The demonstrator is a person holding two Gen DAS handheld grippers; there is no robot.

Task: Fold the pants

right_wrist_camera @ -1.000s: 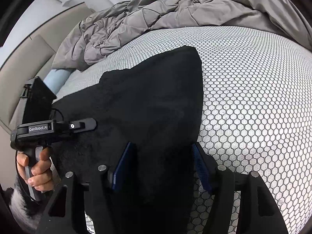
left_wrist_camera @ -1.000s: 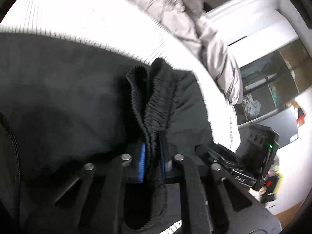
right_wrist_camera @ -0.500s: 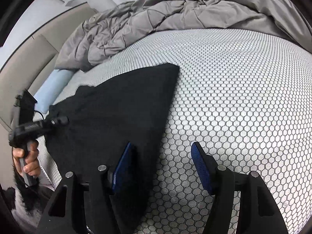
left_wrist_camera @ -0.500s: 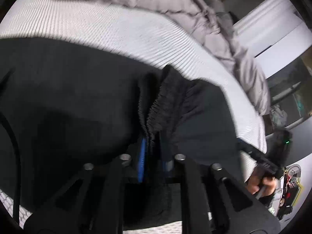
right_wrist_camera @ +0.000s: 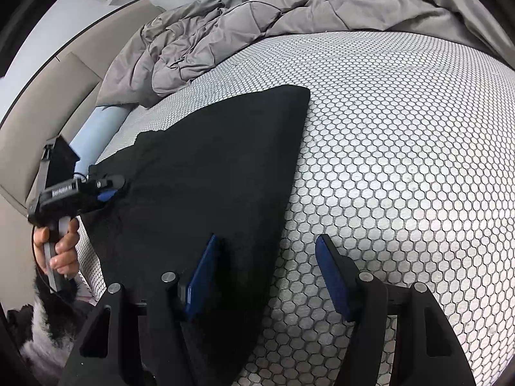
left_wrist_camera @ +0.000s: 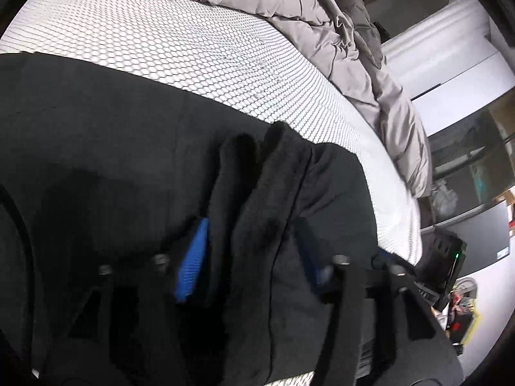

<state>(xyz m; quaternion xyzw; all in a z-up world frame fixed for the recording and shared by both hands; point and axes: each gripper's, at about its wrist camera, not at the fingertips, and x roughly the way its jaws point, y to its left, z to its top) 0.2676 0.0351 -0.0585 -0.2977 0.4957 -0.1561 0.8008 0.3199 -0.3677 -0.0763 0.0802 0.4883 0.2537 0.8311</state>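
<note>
The black pants (right_wrist_camera: 209, 167) lie spread flat on the bed's white honeycomb cover. In the left wrist view the bunched waistband (left_wrist_camera: 264, 193) stands as a ridge between the spread blue pads of my left gripper (left_wrist_camera: 251, 254), which is open around it. My right gripper (right_wrist_camera: 267, 276) is open and empty; its left pad hangs over the pants' near edge and its right pad over bare cover. The left gripper (right_wrist_camera: 106, 189) also shows in the right wrist view, at the pants' far left edge, held by a hand.
A crumpled grey duvet (right_wrist_camera: 257, 22) is piled along the far side of the bed. A beige headboard (right_wrist_camera: 48, 103) and a pale blue pillow (right_wrist_camera: 96, 132) sit at the left. Beyond the bed edge in the left wrist view are a dark shelf and monitor (left_wrist_camera: 476, 212).
My left gripper has opened and let go of the waistband, which now rests loosely between its pads. My right gripper has drawn right, off the pants' middle to their edge.
</note>
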